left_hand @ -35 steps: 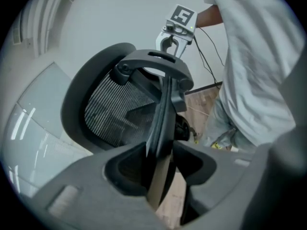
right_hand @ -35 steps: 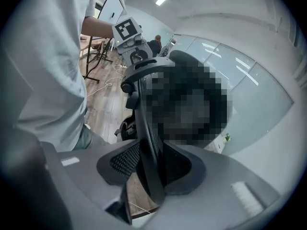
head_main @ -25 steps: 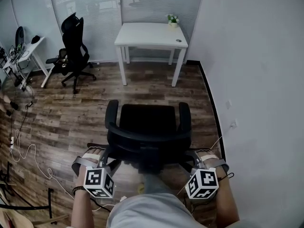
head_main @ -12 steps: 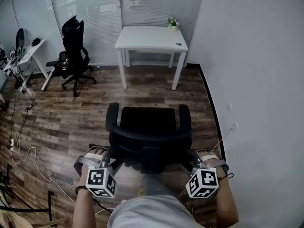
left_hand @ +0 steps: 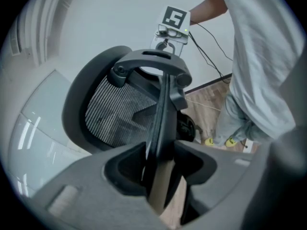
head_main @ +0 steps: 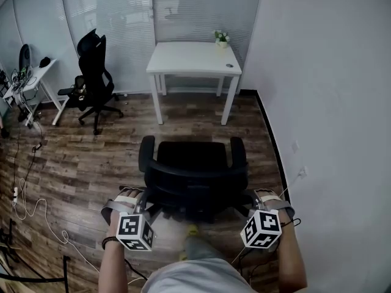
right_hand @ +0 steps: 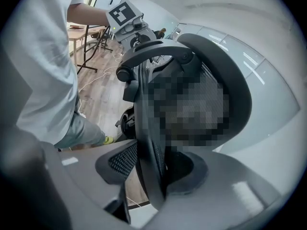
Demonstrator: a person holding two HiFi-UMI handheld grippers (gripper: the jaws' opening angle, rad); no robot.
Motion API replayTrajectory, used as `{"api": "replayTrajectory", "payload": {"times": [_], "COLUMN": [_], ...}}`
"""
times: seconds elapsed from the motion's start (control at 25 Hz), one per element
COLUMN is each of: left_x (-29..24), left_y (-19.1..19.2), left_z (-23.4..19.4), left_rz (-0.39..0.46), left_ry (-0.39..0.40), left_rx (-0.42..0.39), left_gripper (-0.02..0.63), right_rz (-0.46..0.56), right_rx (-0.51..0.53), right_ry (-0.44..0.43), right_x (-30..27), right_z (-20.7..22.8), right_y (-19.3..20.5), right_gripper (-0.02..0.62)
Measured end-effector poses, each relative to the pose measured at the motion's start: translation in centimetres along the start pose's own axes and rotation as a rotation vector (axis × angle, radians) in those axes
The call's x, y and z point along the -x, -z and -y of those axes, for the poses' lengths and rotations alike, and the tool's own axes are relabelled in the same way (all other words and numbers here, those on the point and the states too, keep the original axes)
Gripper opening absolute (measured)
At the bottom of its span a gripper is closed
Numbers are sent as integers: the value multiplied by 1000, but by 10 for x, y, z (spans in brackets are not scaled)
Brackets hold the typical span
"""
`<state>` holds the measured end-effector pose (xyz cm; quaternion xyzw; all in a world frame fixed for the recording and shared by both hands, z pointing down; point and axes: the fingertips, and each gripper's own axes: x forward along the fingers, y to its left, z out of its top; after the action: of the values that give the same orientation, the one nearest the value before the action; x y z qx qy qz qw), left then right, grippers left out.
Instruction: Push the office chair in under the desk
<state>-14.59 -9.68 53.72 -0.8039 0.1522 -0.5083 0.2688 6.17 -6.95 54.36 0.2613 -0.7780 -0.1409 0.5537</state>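
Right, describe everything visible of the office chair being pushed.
The office chair is black, with a mesh backrest in a curved plastic-looking frame, a dark seat and two armrests. It stands upright on the wood floor, facing the white desk but apart from it. The left tool and right tool each hold a side of its backrest rim. The right tool's jaws have just been opening, the rim between them.

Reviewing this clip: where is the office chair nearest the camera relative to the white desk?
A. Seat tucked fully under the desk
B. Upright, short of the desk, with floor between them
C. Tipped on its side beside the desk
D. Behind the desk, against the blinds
B: in the head view the office chair stands upright well short of the white desk, with a stretch of wooden floor showing between them.
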Motion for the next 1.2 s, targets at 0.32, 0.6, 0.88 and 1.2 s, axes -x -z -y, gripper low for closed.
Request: {"api": "replayTrajectory", "payload": {"times": [0.32, 0.6, 0.88, 1.2], "left_x": [-41, -86, -134, -179], "left_y": [8, 16, 20, 37], "left_z": [-65, -127, -192, -262], "left_rz": [6, -6, -7, -7], "left_ry": [-8, -4, -28, -41], "left_rx": [0, 18, 25, 37], "left_gripper": [183, 184, 190, 196], "right_rz": [10, 16, 24, 37], "right_rx": [-2, 8, 12, 20], "right_ry": [16, 21, 22, 32], "right_x": [-35, -73, -112, -157], "right_z": [68, 135, 205, 279], "right_y": [4, 13, 24, 22], "right_gripper": [176, 176, 175, 178]}}
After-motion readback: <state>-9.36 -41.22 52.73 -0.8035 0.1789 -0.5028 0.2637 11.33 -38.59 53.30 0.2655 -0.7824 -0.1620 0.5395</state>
